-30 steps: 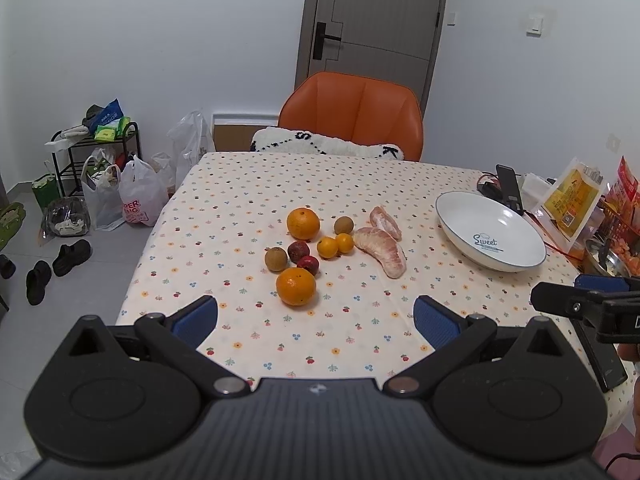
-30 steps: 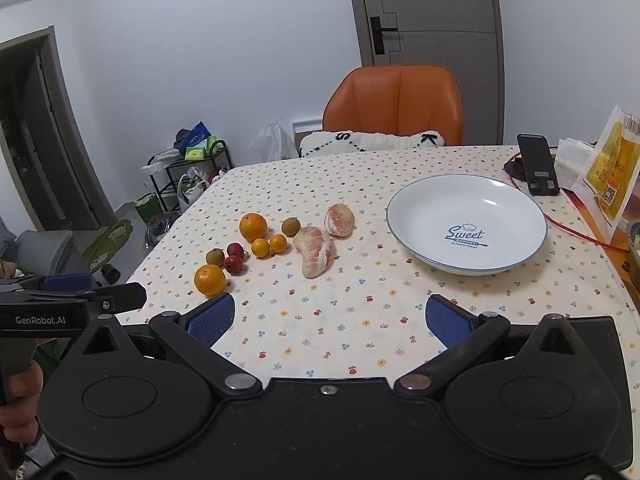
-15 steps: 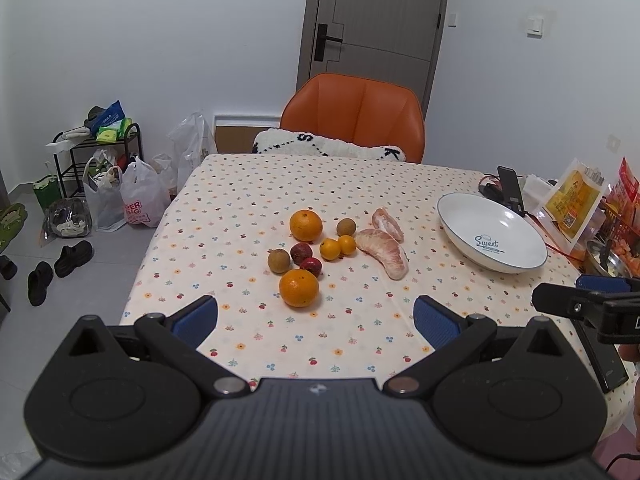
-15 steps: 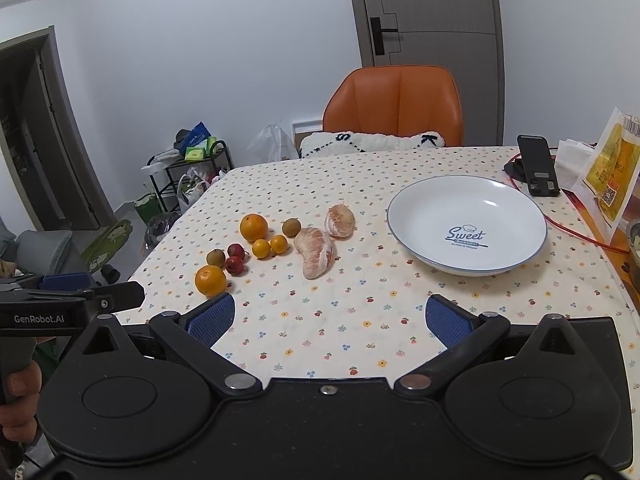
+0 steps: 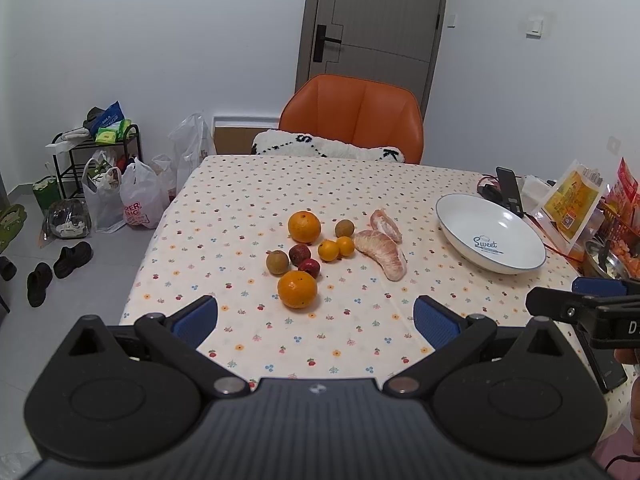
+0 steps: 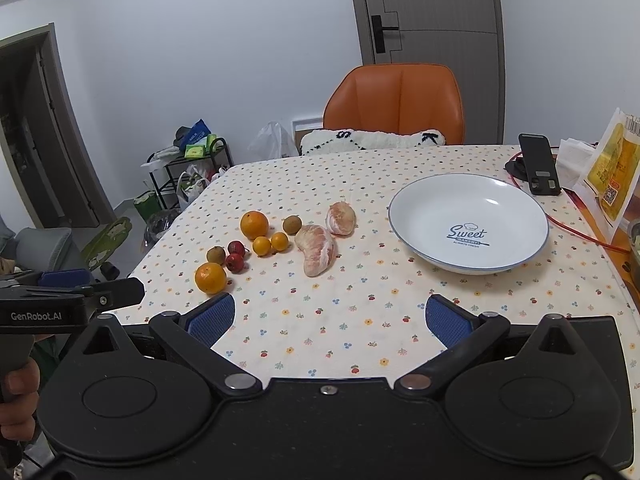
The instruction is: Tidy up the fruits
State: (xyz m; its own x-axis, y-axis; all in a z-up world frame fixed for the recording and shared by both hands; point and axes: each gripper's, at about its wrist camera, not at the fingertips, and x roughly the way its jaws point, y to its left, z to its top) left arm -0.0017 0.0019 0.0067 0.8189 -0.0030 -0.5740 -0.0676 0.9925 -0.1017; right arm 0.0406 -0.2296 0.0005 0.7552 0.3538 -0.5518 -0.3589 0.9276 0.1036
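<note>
Both tools are spread apart and hold nothing. The fruit cluster lies mid-desk, dead ahead of your left tool (image 5: 316, 322); the near orange (image 5: 297, 289) is closest to it. The empty plate (image 6: 404, 216) lies right of the fruit, ahead of your right tool (image 6: 330, 316). Judged: left picks, moving rightward to the plate

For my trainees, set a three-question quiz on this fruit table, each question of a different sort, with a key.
1. True or false: the white plate already holds fruit.
2. How many large oranges lie on the tablecloth?
3. Which is nearest the plate: A) the near orange, B) the peeled pomelo pieces, C) a brown longan?

Key:
1. False; it is empty.
2. Two, the other being the far orange.
3. B.

Both the left tool and the right tool are open, holding nothing.
</note>
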